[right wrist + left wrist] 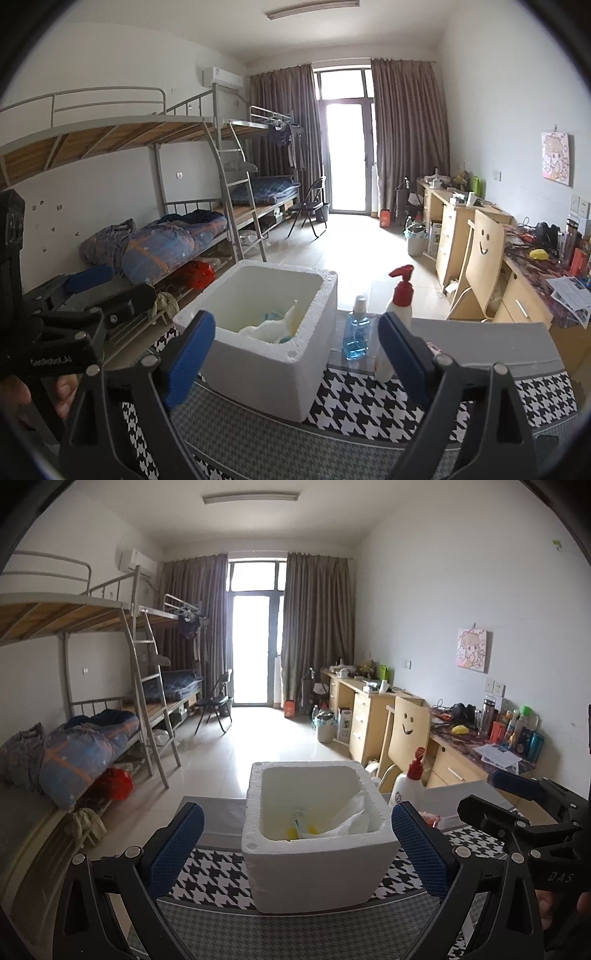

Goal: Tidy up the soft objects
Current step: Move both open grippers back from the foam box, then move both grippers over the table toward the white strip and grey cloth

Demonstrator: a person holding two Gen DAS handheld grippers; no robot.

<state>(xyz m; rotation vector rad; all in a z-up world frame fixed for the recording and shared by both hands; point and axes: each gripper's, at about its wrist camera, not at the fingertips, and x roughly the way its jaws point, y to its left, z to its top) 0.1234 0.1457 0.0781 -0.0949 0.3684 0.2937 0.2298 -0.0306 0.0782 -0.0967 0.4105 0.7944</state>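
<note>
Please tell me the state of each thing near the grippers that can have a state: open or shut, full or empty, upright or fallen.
Left gripper: open, holding nothing.
Right gripper: open, holding nothing.
Foam box: no lid on it, soft items lying inside.
Soft items: in the box.
Red-pump bottle: upright.
Blue-liquid bottle: upright, partly full.

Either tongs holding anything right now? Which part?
Nothing held. Left tongs and right tongs are both open and empty, in front of the white foam box.
</note>
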